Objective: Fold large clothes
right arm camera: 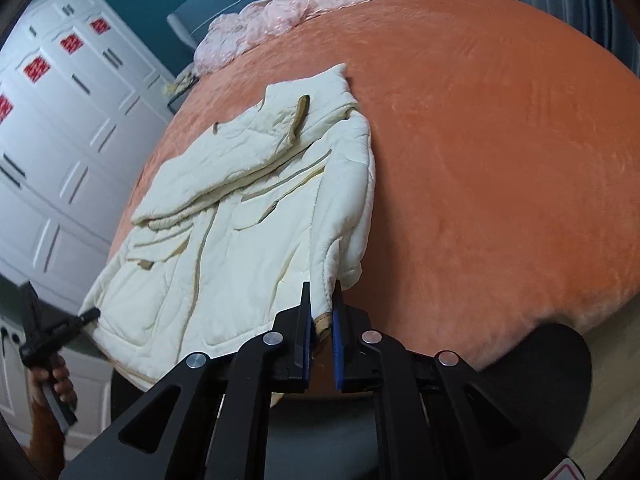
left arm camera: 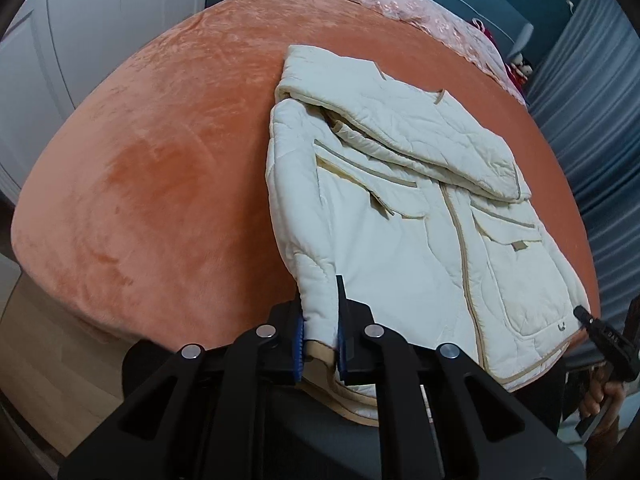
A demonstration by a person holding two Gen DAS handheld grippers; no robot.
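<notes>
A cream quilted jacket (left arm camera: 404, 208) with tan trim lies on the orange bed cover (left arm camera: 160, 152), one sleeve folded across its chest. My left gripper (left arm camera: 320, 304) is shut on the jacket's near bottom corner at the bed's front edge. In the right wrist view the same jacket (right arm camera: 248, 216) lies left of centre, and my right gripper (right arm camera: 322, 300) is shut on its other bottom corner by the tan hem. Each gripper shows in the other's view: the right gripper (left arm camera: 608, 344) at the far right, the left gripper (right arm camera: 56, 332) at the far left.
A pink crumpled blanket (left arm camera: 400, 4) lies at the head of the bed. White wardrobe doors (right arm camera: 60, 128) stand beside the bed. Grey curtains (left arm camera: 592, 120) hang on the other side. Wooden floor (left arm camera: 52, 360) shows below the bed's edge.
</notes>
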